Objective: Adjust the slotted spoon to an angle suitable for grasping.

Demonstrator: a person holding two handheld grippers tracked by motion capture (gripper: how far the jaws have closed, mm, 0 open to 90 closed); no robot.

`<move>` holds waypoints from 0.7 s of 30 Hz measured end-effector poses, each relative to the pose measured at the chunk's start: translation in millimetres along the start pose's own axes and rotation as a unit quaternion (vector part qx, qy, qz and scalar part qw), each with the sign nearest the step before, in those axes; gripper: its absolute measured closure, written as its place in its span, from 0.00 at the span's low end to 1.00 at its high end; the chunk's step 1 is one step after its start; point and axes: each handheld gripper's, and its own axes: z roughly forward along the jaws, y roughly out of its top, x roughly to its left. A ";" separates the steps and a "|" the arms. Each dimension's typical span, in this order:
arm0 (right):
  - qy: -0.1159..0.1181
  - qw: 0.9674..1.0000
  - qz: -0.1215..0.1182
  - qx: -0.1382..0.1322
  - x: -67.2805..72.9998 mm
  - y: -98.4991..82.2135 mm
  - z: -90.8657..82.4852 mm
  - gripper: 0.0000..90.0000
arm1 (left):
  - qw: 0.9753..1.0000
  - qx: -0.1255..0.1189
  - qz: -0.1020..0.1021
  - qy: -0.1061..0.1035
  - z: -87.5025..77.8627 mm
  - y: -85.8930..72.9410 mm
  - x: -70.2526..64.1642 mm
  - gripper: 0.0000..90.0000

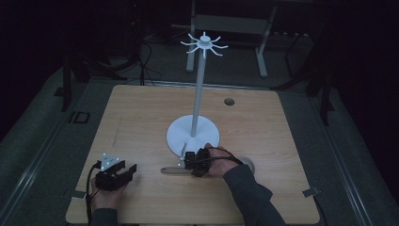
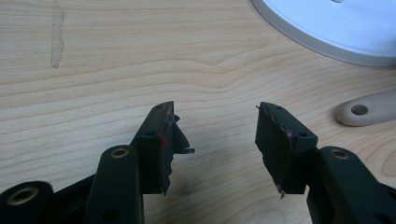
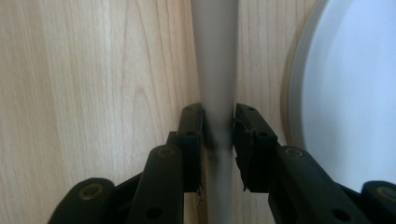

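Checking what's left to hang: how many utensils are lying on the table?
1: a grey long-handled utensil lies on the wooden table in front of the white hook stand, its handle between the right gripper fingers. Its far end is hidden.

A dim lab or workshop — bare wooden table (image 1: 141,113), cables (image 1: 146,61) and metal frames (image 1: 226,23) behind.

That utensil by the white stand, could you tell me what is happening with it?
A person works at a wooden table with tongs in each hand. The right tongs are closed on the handle of a grey utensil lying flat just in front of the white stand, whose hooked top is bare. The left tongs rest open on the table nearby, holding nothing. The utensil has not been lifted yet.
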 end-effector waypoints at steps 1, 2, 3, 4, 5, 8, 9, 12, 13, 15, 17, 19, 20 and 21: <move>0.004 1.000 0.001 0.001 -0.9 1.8 1.0 0.80 | 1.000 0.000 0.000 0.000 0.0 0.0 0.0 0.53; 0.008 1.000 0.000 0.003 -2.2 3.1 2.5 0.80 | 1.000 0.000 0.000 0.000 0.0 0.0 0.0 0.53; 0.014 1.000 0.003 0.006 -3.3 4.0 3.9 0.80 | 1.000 0.000 0.000 -0.001 -0.1 0.0 0.1 0.53; 0.020 1.000 0.004 0.006 -5.7 4.4 5.2 0.80 | 1.000 0.000 0.000 -0.001 -0.1 0.0 0.1 0.53; 0.027 1.000 0.005 0.006 -7.7 4.7 6.3 0.80 | 1.000 0.000 0.000 -0.001 -0.2 0.1 0.2 0.53; 0.032 0.999 0.000 0.011 -8.7 6.1 7.8 0.79 | 1.000 -0.001 -0.002 -0.001 0.3 0.0 0.2 0.53; 0.034 0.999 0.000 0.012 -8.9 6.4 7.9 0.79 | 1.000 0.000 -0.001 -0.002 0.5 0.0 0.2 0.53; 0.034 0.999 -0.001 0.015 -8.4 7.5 7.8 0.81 | 1.000 0.001 0.001 -0.001 0.0 0.1 -0.3 0.53; 0.035 0.999 -0.001 0.016 -8.4 7.4 7.7 0.82 | 1.000 0.000 0.000 -0.001 -0.2 0.1 -0.2 0.53; 0.038 0.999 -0.004 0.011 -8.0 5.8 6.8 0.82 | 1.000 -0.001 0.000 -0.001 -0.6 0.1 0.7 0.53; 0.033 0.999 -0.006 0.001 -5.5 3.1 5.1 0.82 | 1.000 -0.001 -0.002 0.000 -0.6 -0.1 1.3 0.53; 0.025 1.000 -0.007 -0.012 -2.6 -0.2 2.1 0.82 | 1.000 0.001 -0.003 0.001 0.2 -0.1 1.2 0.53; 0.019 1.000 -0.009 -0.020 -1.5 -1.7 0.0 0.82 | 1.000 0.001 -0.003 0.001 0.4 -0.1 1.0 0.53; 0.013 1.000 -0.010 -0.026 -0.4 -3.2 -2.6 0.82 | 1.000 0.000 -0.003 0.002 0.3 -0.1 0.7 0.53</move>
